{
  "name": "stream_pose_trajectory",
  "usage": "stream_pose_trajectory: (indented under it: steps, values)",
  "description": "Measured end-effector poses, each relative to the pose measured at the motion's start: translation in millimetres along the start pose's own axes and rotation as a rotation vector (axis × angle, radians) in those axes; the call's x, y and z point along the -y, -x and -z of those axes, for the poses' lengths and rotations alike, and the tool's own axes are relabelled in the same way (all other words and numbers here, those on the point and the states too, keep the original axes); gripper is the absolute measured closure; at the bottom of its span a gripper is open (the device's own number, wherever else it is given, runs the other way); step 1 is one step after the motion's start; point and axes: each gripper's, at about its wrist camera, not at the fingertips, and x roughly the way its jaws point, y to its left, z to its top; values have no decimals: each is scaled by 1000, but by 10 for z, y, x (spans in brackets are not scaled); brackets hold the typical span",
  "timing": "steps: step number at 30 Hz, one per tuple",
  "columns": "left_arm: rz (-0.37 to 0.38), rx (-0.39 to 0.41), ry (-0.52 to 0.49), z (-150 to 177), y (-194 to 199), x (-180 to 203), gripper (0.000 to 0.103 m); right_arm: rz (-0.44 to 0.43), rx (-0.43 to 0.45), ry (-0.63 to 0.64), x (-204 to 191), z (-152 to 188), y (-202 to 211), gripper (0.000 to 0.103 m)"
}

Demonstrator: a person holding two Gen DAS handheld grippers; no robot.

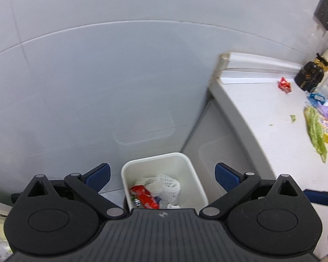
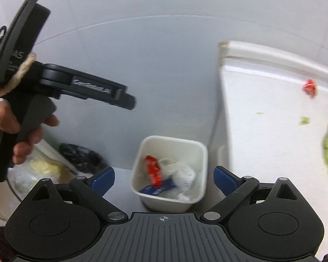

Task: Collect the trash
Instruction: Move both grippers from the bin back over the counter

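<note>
A: Left hand-held gripper (image 1: 162, 177)?
B: Jaws spread wide, nothing between the blue pads (image 1: 226, 175). It hangs over the white bin (image 1: 192, 174), pointing steeply down.

A: Right hand-held gripper (image 2: 164, 180)?
B: Same: wide apart, empty. Bin sits below and between its fingers in that view.

A: Where's the bin?
B: On the floor, against the grey wall (image 1: 98, 76), just beside the end of the white surface (image 1: 262, 113). Open top, upright.

A: What's in it?
B: White foam net sleeve (image 1: 166, 184), a red wrapper (image 1: 145, 197) lying against it, a blue packet (image 2: 161, 187) under the red one as seen from the right wrist, plus some white crumpled bits. Blurry, can't read labels.

A: Trash on the surface?
B: Red crumpled wrapper (image 1: 284, 85) near the back edge, small green scraps (image 1: 292, 118) in the middle, leafy greens (image 1: 317, 135) at the right edge. Black and gold box (image 1: 309, 76) and other packaging behind them, near the wall.

A: Anything else?
B: Right wrist view shows the left tool from the side, a person's hand (image 2: 15, 128) around its grip. Black plastic bag (image 2: 81, 157) on the floor left of the bin, and a clear bag with pale contents (image 2: 37, 170) beside that.
</note>
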Motion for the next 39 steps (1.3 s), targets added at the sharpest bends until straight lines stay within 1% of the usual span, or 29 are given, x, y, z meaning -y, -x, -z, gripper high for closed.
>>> stream_pose_trajectory:
  steps: [4,7,12,14,16,19,22,25,28,31,36,39]
  values:
    - [29,12,-9,-53,32,194,1,70,44,7,310,90,199,4]
    - [53,25,-18,-123,57,374,1,122,80,38,590,170,388,4]
    - [87,48,-67,-218,-4,783,1,198,69,141,1140,323,569,4]
    - [104,51,-80,-231,-31,949,1,240,59,161,1393,392,621,4]
    - [116,48,-91,-240,-66,1117,1,272,55,134,1680,453,675,4]
    - [127,43,-117,-257,-122,1386,1,294,39,66,2127,517,729,4]
    - [140,46,-178,-281,-188,1707,1,342,23,27,2530,582,765,4]
    - [163,66,-246,-301,-200,2034,1,383,2,-22,2903,668,775,4]
    - [195,77,-295,-347,-253,2369,1,402,6,-70,3181,744,842,5]
    - [232,89,-343,-370,-310,2693,2,455,15,-105,3428,789,856,5]
    - [280,141,-439,-388,-387,3206,4,526,21,-169,3826,865,864,5]
    - [299,162,-495,-407,-482,3508,9,565,20,-211,4054,893,844,5]
